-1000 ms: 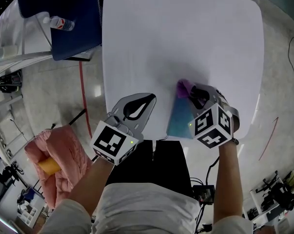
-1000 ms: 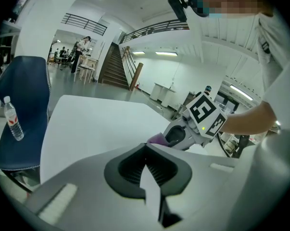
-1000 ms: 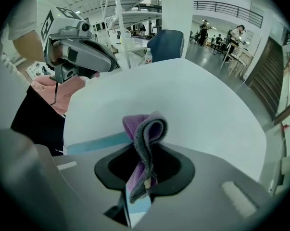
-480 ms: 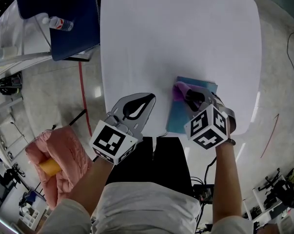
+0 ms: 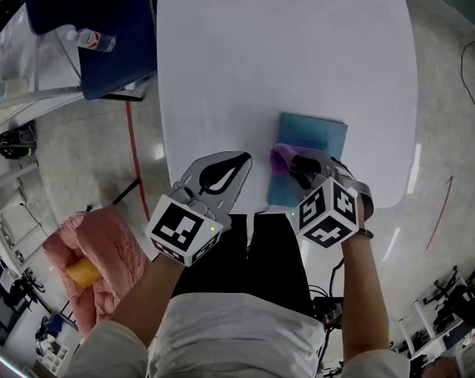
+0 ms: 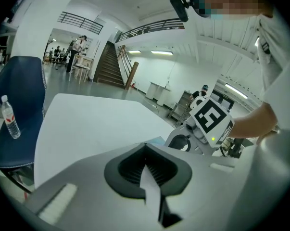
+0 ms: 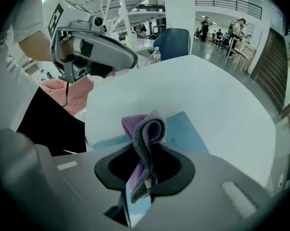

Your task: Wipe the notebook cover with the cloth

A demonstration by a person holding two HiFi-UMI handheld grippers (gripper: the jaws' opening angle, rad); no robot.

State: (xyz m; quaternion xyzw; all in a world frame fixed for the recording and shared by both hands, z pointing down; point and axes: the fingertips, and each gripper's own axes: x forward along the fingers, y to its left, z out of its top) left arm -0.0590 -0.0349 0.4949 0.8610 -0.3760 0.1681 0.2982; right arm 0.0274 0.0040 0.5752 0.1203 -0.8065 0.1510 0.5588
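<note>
Blue notebook [image 5: 316, 136] on white table [image 5: 284, 53], near end hidden under right gripper [image 5: 302, 168], its own view shows purple cloth [image 7: 145, 129] clamped between jaws, seemingly touching notebook, left gripper [image 6: 152, 186] closed, empty, at table's near edge.

A big white table [image 5: 284, 53] with round corners stood on a shiny grey floor [image 5: 72, 148]. A blue chair [image 5: 87, 22] was beside the table's far left corner, and a water bottle [image 5: 90, 39] was on its seat. A soft pink bundle [image 5: 103, 250] sat on the floor at the near left, with an orange thing [image 5: 81, 272] on it. Far off were stairs [image 6: 106, 66] and some people [image 6: 76, 47].
</note>
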